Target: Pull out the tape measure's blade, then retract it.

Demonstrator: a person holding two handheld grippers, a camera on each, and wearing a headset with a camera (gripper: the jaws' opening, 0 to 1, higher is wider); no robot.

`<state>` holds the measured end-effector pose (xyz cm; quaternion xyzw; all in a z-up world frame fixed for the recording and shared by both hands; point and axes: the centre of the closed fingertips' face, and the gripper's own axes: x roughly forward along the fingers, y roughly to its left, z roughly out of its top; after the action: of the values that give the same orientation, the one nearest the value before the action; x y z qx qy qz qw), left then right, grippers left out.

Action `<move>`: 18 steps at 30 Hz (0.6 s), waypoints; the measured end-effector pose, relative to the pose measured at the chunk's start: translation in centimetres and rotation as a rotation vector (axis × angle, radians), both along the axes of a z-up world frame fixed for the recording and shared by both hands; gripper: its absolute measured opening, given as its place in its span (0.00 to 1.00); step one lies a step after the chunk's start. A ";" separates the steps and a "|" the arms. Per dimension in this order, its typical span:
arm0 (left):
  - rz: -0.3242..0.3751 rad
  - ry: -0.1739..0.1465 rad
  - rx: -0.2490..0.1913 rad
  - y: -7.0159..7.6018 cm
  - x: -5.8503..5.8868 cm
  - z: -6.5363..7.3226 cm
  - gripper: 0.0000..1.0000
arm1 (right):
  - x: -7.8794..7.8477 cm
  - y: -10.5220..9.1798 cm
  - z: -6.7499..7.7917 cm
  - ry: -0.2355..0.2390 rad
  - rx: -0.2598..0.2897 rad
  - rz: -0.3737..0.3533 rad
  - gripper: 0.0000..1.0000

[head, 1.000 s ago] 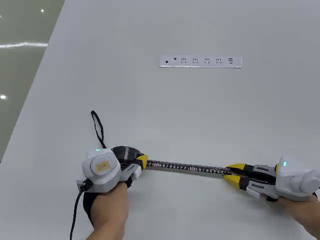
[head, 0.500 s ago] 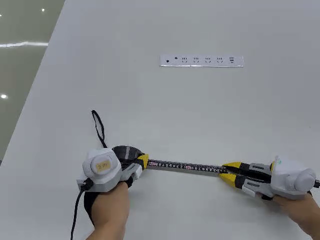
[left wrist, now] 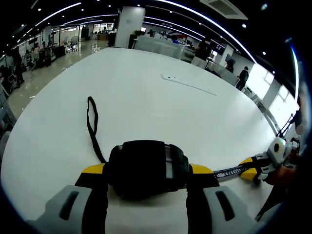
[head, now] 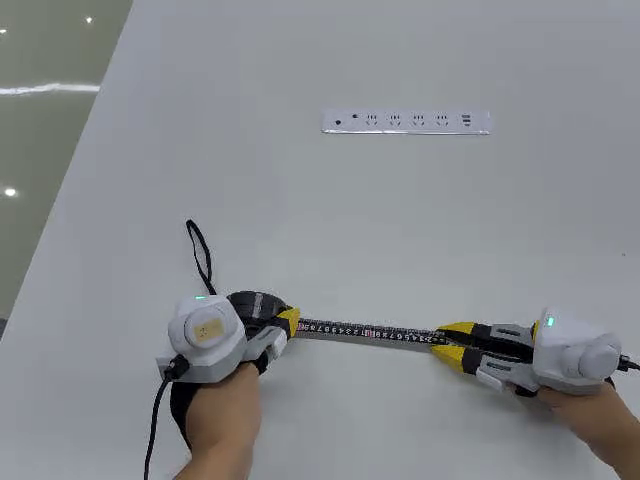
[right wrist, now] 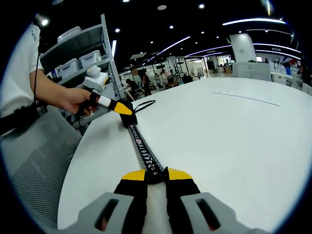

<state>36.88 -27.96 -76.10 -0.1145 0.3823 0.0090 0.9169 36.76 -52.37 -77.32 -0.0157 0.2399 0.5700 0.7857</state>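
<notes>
at 8 o'clock of the head view the left tool (head: 277,330) was closed around the black tape measure case (head: 252,303), whose strap (head: 200,256) lay toward 11 o'clock on the white worktop (head: 350,220). the blade (head: 365,332) stretched toward 3 o'clock, where the right tool (head: 447,343) pinched its end.

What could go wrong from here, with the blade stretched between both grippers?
1. The right gripper pinches just the end of the blade; if it slips, the blade may whip toward the case.
2. The left gripper clamps the rounded case by its sides; a hard pull could twist it loose.
3. The strap lies loose on the table beside the case and might snag.
</notes>
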 end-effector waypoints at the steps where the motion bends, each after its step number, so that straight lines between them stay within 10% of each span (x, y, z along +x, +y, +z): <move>1: 0.000 0.000 0.000 0.0 0.0 0.0 0.62 | 0.0 0.1 0.0 -0.002 0.000 0.002 0.13; 18: 0.003 0.000 -0.002 0.0 0.0 0.0 0.62 | 0.3 1.9 -0.2 -0.002 0.003 0.019 0.13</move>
<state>36.91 -27.96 -76.10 -0.1158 0.3821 0.0099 0.9168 37.03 -50.44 -77.49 -0.0174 0.2381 0.5776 0.7806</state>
